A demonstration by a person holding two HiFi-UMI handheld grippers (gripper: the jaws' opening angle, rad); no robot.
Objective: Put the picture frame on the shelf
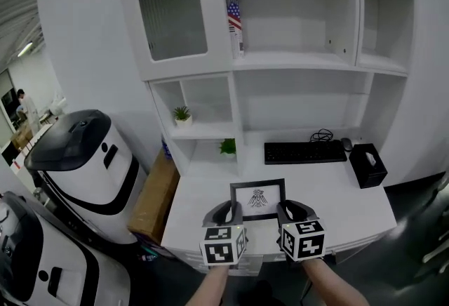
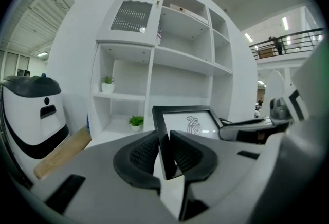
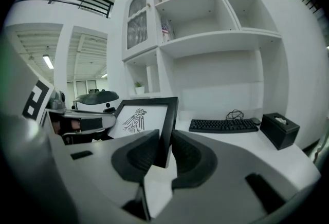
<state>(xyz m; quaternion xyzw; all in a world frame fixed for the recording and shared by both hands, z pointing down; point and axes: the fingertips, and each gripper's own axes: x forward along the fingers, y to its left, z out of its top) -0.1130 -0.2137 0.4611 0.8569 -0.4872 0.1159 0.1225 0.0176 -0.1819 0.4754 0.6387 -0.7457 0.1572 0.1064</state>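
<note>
Head view: two small plants, upper plant (image 1: 182, 114) in a cubby, lower plant (image 1: 227, 147) in the cubby beneath. My left gripper (image 1: 226, 212) pinches the left edge of the one picture frame (image 1: 258, 198); my right gripper (image 1: 292, 211) pinches its right edge. The frame is upright over the desk (image 1: 351, 203), below the shelf (image 1: 295, 60). One keyboard (image 1: 305, 151), one black box (image 1: 367, 165).

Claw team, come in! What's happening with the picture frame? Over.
Left claw and right claw both shut on the picture frame, one each side. Frame upright, facing the shelves. Nothing blocking the way.
</note>
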